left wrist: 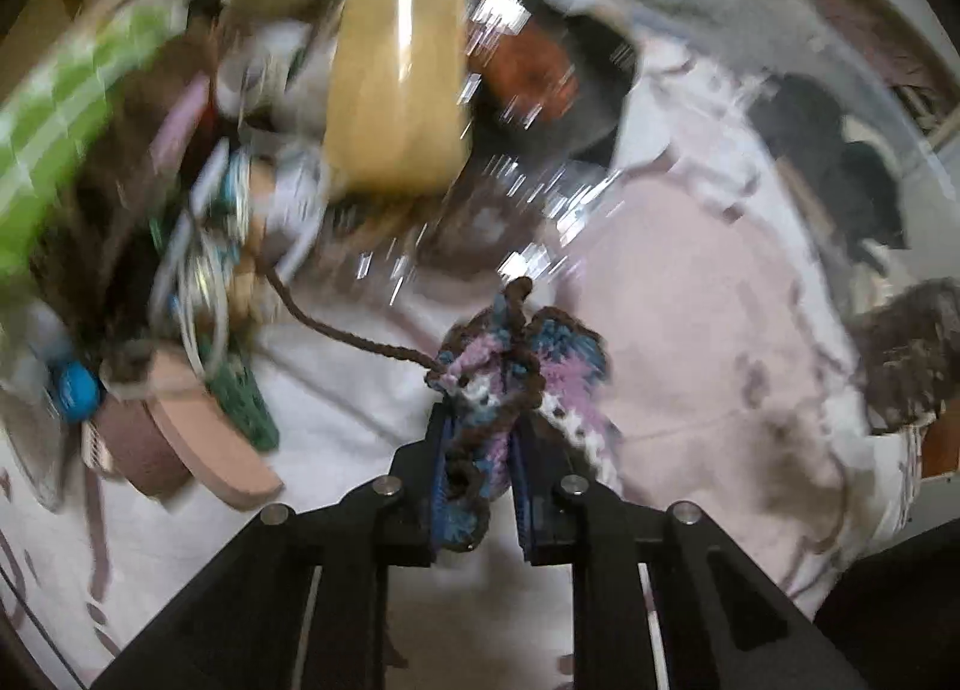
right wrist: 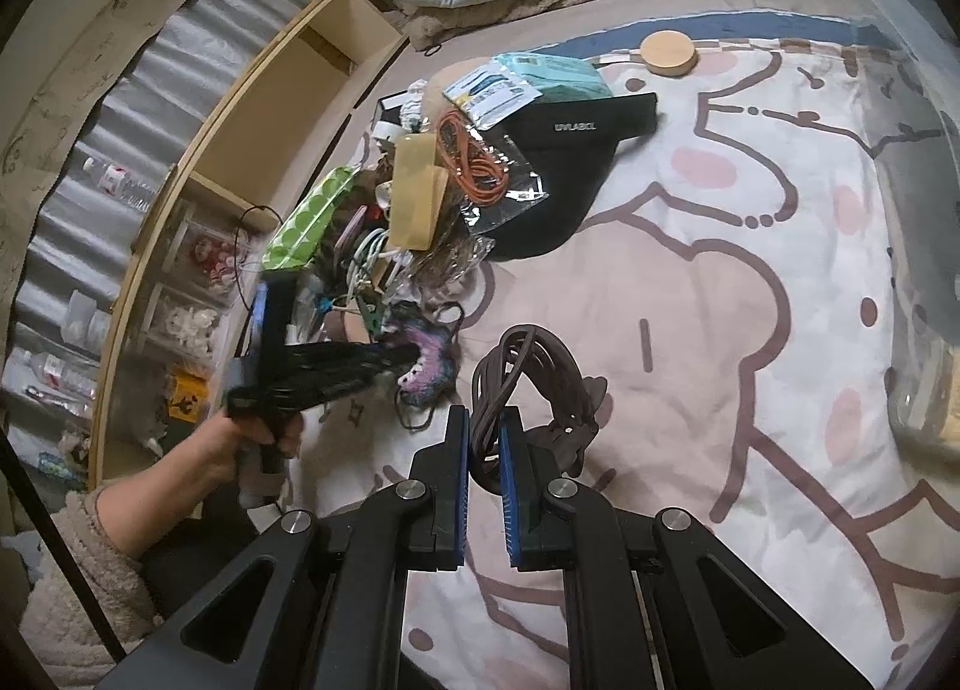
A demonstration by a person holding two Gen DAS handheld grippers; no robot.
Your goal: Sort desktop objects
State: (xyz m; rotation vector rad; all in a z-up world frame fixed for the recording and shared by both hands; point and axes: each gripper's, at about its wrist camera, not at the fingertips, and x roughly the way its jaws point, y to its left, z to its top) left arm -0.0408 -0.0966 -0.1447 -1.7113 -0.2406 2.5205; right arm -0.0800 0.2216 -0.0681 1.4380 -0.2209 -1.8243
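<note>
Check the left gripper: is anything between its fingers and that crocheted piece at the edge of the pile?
No. The left gripper is already shut on the crocheted piece; only its own brown yarn tail trails toward the clutter pile. The right gripper holds the brown cable bundle apart.

Black tongs (right wrist: 483,438) with blue ribbed pads (right wrist: 511,486), silver screws, fuzzy beige sleeve (right wrist: 84,570)
</note>
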